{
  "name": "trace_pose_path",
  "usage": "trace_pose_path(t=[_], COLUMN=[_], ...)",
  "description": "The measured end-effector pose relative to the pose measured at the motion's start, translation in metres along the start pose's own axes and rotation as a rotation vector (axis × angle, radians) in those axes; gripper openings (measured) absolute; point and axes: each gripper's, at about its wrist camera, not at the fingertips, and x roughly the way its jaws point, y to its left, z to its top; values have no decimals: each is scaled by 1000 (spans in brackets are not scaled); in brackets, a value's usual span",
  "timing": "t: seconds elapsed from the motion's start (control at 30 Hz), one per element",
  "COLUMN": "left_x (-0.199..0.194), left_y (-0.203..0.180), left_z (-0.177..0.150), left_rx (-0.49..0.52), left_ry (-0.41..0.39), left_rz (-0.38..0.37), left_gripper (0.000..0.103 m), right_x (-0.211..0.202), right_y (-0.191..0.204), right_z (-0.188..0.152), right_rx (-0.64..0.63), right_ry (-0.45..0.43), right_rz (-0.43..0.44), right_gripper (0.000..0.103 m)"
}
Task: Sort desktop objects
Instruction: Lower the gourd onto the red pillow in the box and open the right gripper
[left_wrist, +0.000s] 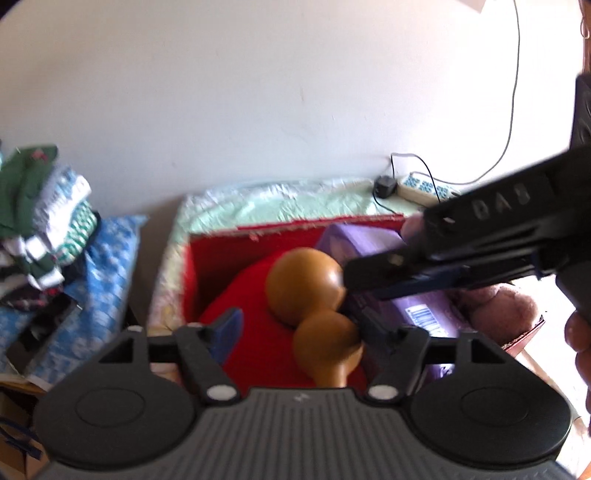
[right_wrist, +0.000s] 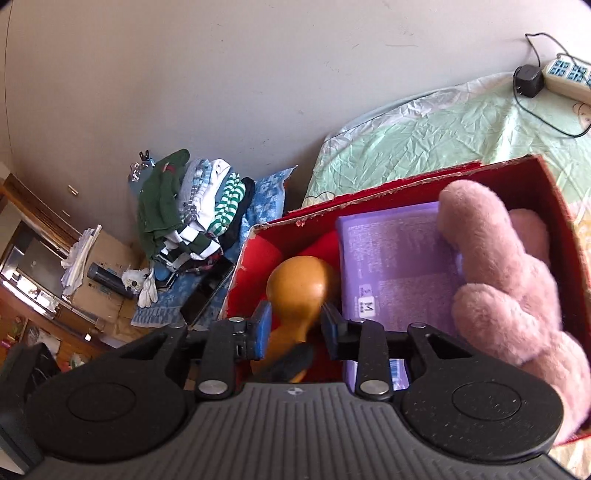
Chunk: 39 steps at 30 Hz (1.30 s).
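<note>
— See the gourd (right_wrist: 299, 284)? It's down in the red box (right_wrist: 546, 192), between a red cloth (left_wrist: 255, 295) and the purple pack (right_wrist: 395, 258), with the pink plush toy (right_wrist: 509, 280) crowding the right side.

— And the right gripper (right_wrist: 293, 326)?

— Its blue pads sit either side of the gourd's narrow neck, close in, though I can't tell whether they actually pinch it. The left gripper (left_wrist: 306, 332) is spread wide, the gourd's smaller bulb between its fingers, holding nothing.

— What worries you?

— That neck is smooth and rounded. If the pads bite off-centre, I'd expect it to swivel or slip out. The two tools are also near each other over the box; they could knock together.

— Anything you can't make out?

— The gourd's bottom end, behind the tool body. The left view is blurred, and the plush hides the box's right corner.
</note>
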Motion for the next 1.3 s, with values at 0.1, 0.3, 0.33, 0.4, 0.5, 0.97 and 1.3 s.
trace_pose_path(t=[0.1, 0.3, 0.33, 0.4, 0.5, 0.97, 1.3], left_x=[-10, -30, -33, -35, -40, -7, -28], left_y=[8, 25, 27, 31, 28, 0, -2], left_z=[-3, -8, -9, -12, -15, -7, -6], left_rx=[-17, -50, -56, -50, -39, -12, -63], left_ry=[-7, -22, -25, -18, -25, 50, 6], left_rz=[42, 127, 141, 151, 115, 36, 43], left_gripper=[100, 68, 62, 57, 57, 53, 96], right_x=[-18, -34, -32, -25, -12, 31, -13], right_y=[-3, 6, 7, 10, 16, 17, 18], right_z=[-6, -21, -23, -26, -28, -8, -29], right_rx=[6, -42, -42, -36, -33, -54, -65], right_ry=[-38, -11, 5, 36, 78, 50, -77], right_rz=[-7, 18, 36, 59, 85, -88, -137], right_gripper=[35, 36, 36, 35, 31, 18, 52])
